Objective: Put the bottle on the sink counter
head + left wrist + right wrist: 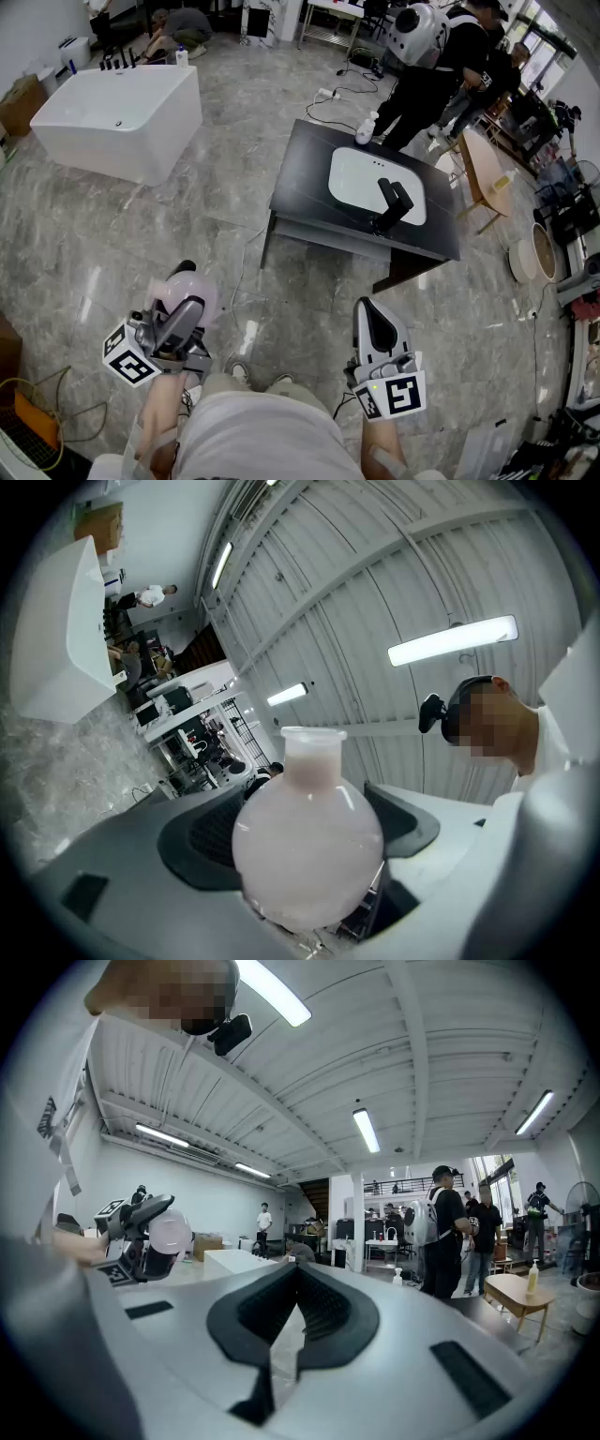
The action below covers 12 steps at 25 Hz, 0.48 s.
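A round pale-pink bottle (175, 292) with a short neck sits between the jaws of my left gripper (185, 309), which is shut on it and held low at the left above the floor. In the left gripper view the bottle (307, 841) fills the gap between the dark pads (197, 841), neck pointing up. My right gripper (373, 314) is shut with nothing in it; its pads (323, 1321) meet in a thin seam. The dark sink counter (305, 183) with a white basin and black faucet (394, 204) stands some way ahead, apart from both grippers.
A white soap bottle (366, 127) stands on the counter's far edge. People (441, 66) stand behind the counter. A white bathtub (122, 117) is at the far left, a wooden table (487, 173) at the right. Cables (342, 94) lie on the marble floor.
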Each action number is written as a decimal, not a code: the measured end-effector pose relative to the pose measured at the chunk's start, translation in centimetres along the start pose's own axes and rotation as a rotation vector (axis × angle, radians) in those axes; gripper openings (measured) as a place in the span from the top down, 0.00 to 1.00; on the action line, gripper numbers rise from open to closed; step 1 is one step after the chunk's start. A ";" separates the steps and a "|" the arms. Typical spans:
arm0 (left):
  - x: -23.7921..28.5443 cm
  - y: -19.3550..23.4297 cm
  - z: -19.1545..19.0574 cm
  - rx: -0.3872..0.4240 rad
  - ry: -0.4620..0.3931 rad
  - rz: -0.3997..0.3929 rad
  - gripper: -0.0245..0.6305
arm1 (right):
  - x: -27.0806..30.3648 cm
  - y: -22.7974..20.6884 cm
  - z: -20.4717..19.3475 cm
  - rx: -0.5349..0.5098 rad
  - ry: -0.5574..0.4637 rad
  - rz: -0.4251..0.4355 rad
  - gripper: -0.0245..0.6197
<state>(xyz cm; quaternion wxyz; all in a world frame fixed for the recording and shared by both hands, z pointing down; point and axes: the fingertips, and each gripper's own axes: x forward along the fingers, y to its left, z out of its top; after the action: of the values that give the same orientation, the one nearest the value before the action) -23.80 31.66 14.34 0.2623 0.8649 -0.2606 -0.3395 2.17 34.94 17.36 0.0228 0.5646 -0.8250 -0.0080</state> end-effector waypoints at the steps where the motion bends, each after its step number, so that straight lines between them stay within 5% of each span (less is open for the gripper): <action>1: 0.2 -0.3 -0.1 0.001 0.001 -0.005 0.34 | -0.1 -0.1 0.1 -0.001 0.000 0.000 0.95; 12: 0.7 -2.4 -2.6 0.006 -0.019 0.010 0.34 | -2.9 -2.5 -0.5 0.051 -0.030 0.021 0.95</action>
<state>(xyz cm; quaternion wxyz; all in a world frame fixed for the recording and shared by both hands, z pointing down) -20.83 33.72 14.18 0.2588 0.8611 -0.2685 -0.3455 5.54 36.77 17.69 -0.0038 0.5560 -0.8312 0.0049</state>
